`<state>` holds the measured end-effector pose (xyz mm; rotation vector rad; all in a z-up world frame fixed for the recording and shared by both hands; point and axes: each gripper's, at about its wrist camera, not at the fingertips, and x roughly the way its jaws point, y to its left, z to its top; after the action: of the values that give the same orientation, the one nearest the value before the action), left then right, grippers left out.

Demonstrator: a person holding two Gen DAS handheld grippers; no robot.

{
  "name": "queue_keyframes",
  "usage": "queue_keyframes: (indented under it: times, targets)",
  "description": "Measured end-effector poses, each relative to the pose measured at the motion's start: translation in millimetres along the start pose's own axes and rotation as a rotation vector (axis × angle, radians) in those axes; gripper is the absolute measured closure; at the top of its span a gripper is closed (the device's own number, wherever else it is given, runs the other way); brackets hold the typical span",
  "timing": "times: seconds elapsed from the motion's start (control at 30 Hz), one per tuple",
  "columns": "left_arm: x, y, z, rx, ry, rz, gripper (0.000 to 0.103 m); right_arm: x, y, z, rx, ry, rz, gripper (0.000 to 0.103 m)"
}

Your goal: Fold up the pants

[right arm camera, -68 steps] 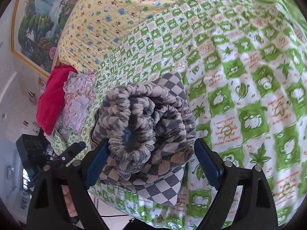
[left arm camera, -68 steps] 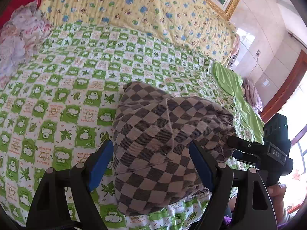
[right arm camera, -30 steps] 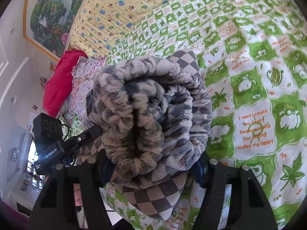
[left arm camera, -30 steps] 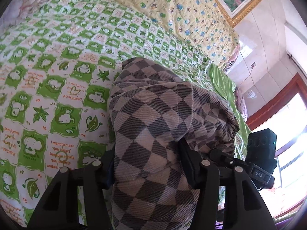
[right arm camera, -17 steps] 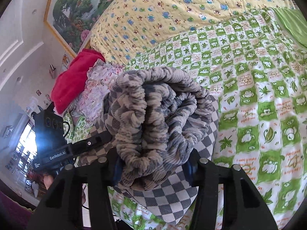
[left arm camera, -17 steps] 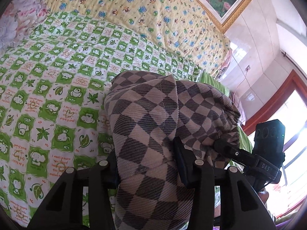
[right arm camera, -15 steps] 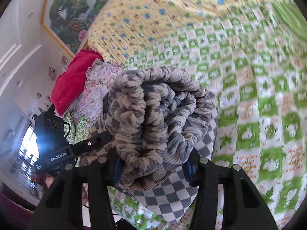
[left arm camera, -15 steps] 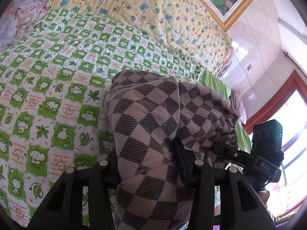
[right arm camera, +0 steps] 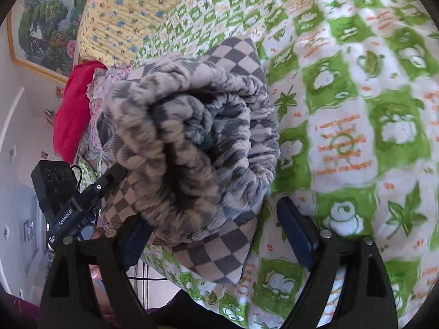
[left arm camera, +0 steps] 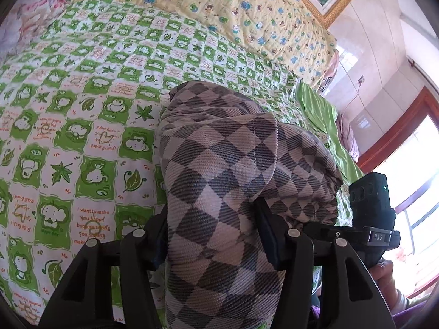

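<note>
A bed (left arm camera: 82, 126) under a green-and-white cartoon quilt fills both views, with a yellow print quilt (left arm camera: 247, 8) heaped at its far side and a framed landscape painting (right arm camera: 44, 19) on the wall behind. The pants (left arm camera: 233, 170), grey-and-beige check, sit on the bed near its front edge as a thick folded bundle, and everything else is best placed from them.

To the left of the pants in the right wrist view lie a red cloth (right arm camera: 71, 109) and a floral cloth, well clear of the fold.

The left hand-held gripper (left arm camera: 211, 235) straddles the pants' smooth folded end. Its pads press into the cloth though the jaws are opening, likely to steady the bundle while letting go.

The right hand-held gripper (right arm camera: 216, 230) sits at the gathered waistband end. Its jaws are opening and stand wide: the right pad is clear of the fabric, and the left is half hidden beneath it. That suggests the bundle is being left to rest under its own weight.
</note>
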<state>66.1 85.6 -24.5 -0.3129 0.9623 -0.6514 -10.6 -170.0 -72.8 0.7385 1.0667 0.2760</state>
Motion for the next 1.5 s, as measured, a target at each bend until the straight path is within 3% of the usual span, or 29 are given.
queue_keyframes:
  times: [0.07, 0.2, 0.23, 0.37, 0.67, 0.87, 1.5]
  targets:
    - [1, 8, 1, -0.033, 0.003, -0.025, 0.046, 9, 7, 12, -0.027, 0.016, 0.033, 0.011]
    - [0, 16, 1, -0.065, -0.002, -0.016, 0.046, 16, 18, 19, -0.055, 0.002, 0.105, 0.038]
    - [-1, 17, 1, -0.070, -0.004, -0.019, 0.047, 13, 21, 18, -0.071, -0.013, 0.114, 0.040]
    - [-6, 9, 0, -0.049, -0.025, -0.016, 0.051, 1, 41, 9, -0.180, -0.060, 0.083, 0.050]
    - [-41, -26, 20, 0.044, -0.124, 0.043, 0.054, -24, 66, 22, -0.271, -0.125, 0.126, 0.053]
    - [-56, -22, 46, 0.057, -0.191, 0.062, 0.054, -24, 94, 48, -0.369, -0.166, 0.123, 0.053]
    - [-35, 32, 134, 0.021, -0.271, 0.254, 0.054, 52, 121, 155, -0.406, -0.109, 0.167, 0.053]
